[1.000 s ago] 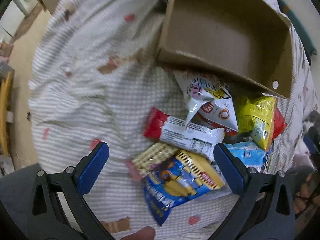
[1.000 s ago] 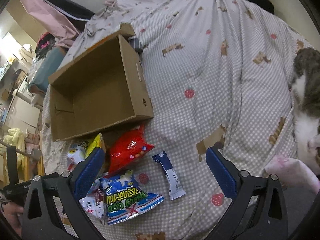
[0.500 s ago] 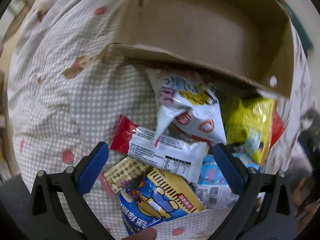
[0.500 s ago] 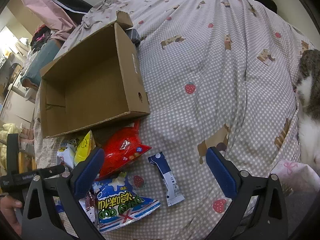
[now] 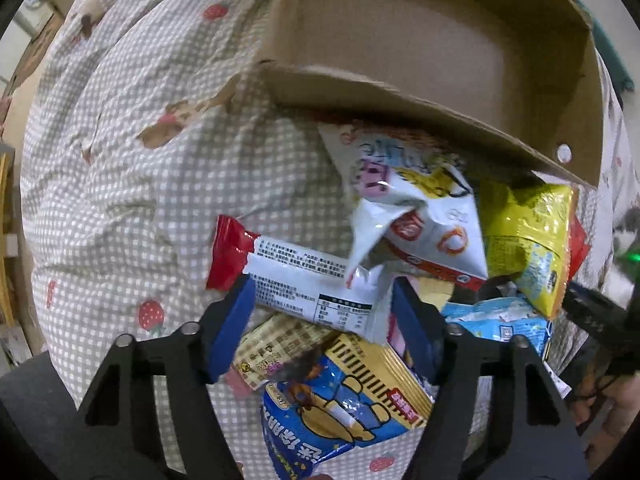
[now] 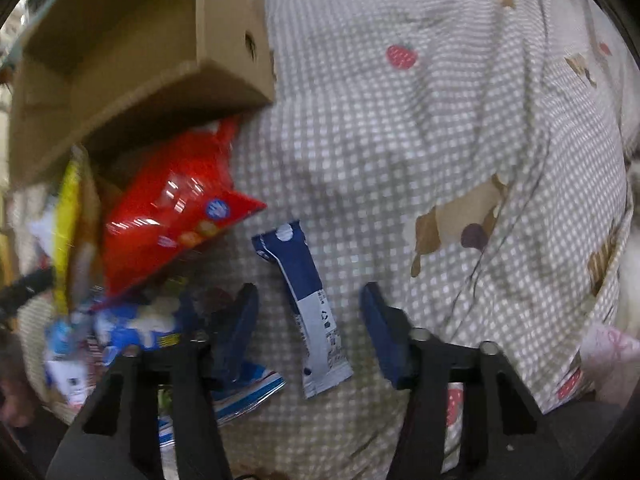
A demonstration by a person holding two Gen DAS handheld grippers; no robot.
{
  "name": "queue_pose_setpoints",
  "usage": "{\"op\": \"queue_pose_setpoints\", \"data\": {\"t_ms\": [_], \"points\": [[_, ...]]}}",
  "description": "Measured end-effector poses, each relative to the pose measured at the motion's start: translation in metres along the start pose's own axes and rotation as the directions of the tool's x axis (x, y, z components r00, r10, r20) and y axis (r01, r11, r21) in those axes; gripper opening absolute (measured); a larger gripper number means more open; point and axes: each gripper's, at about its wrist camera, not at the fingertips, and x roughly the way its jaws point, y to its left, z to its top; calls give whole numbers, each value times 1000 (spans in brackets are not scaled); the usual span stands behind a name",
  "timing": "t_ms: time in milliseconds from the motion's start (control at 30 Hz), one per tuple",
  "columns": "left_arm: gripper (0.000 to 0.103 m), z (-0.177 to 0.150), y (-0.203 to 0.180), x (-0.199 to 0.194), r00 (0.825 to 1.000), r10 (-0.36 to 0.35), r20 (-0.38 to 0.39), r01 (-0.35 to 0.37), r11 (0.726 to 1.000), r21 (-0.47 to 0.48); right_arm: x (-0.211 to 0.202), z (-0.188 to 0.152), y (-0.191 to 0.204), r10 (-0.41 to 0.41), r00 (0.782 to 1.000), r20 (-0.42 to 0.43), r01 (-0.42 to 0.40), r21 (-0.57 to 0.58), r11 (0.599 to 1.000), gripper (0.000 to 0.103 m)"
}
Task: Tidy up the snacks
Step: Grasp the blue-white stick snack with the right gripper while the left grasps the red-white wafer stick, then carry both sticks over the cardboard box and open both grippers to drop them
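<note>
- I see a bedspread point(image 5: 132, 168) checked grey and white, dotted with red strawberries and brown bears.
- The cardboard box point(image 5: 420, 40) is plain brown.
- One long wrapper point(image 5: 296, 276) is white with a red end.
- Beside it, a yellow bag point(image 5: 528, 232) and a white bag point(image 5: 416, 200) with orange rings.
- A blue pack point(image 5: 344, 400) carries a yellow striped corner.
- On my right camera: a shiny red bag point(image 6: 172, 216), and a navy-and-white sachet point(image 6: 308, 304).
- My gripper pads point(image 6: 236, 328) are blue.
</note>
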Motion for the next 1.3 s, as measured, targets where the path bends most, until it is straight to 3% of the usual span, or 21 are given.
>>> {"op": "queue_pose_setpoints", "data": {"t_ms": [67, 167, 300, 400, 467, 500, 600, 733, 867, 933, 1100, 1200, 1300], "points": [[53, 0, 8, -2, 1000, 10, 9, -10, 1000, -14, 4, 1, 0, -25, 1000, 1, 25, -9, 1000, 17], [50, 1, 23, -6, 1000, 18, 9, -17, 999, -43, -6, -2, -2, -12, 998, 61, 12, 11, 1000, 17], [50, -1, 45, -9, 999, -35, -13, 33, 990, -134, -42, -5, -20, 16, 980, 197, -35, 94, 995, 17], [50, -5, 55, -21, 996, -90, 2, 89, 981, -174, -69, -10, -30, 55, 947, 317, -96, 114, 989, 17], [61, -8, 67, -29, 994, -111, 23, 113, 973, -202, -81, -15, -24, 86, 918, 388, -130, 89, 987, 17], [67, -8, 75, -34, 991, -125, 48, 133, 962, -239, -88, -13, -23, 97, 905, 414, -138, 69, 988, 17], [72, -8, 103, -49, 985, -118, 123, 154, 925, -346, -94, -17, -16, 115, 875, 470, -142, 23, 990, 17], [71, -2, 125, -40, 990, -97, 106, 136, 874, -466, -94, -15, -14, 129, 876, 465, -164, 37, 986, 17], [70, 0, 134, -18, 988, -146, 58, 153, 811, -565, -99, -24, -8, 141, 871, 471, -183, 43, 982, 17], [68, 3, 132, -12, 990, -137, 39, 135, 816, -563, -100, -26, -4, 143, 871, 470, -181, 38, 983, 17], [30, 23, 132, -13, 999, -46, 26, 52, 862, -504, -101, -25, -2, 148, 873, 464, -181, 27, 983, 17], [14, 30, 134, -21, 1000, -4, 24, 14, 888, -460, -101, -25, 0, 157, 874, 460, -186, 17, 982, 17], [12, 29, 137, -41, 998, 33, 56, -6, 907, -421, -102, -25, 1, 167, 870, 463, -192, 8, 981, 17]]}}
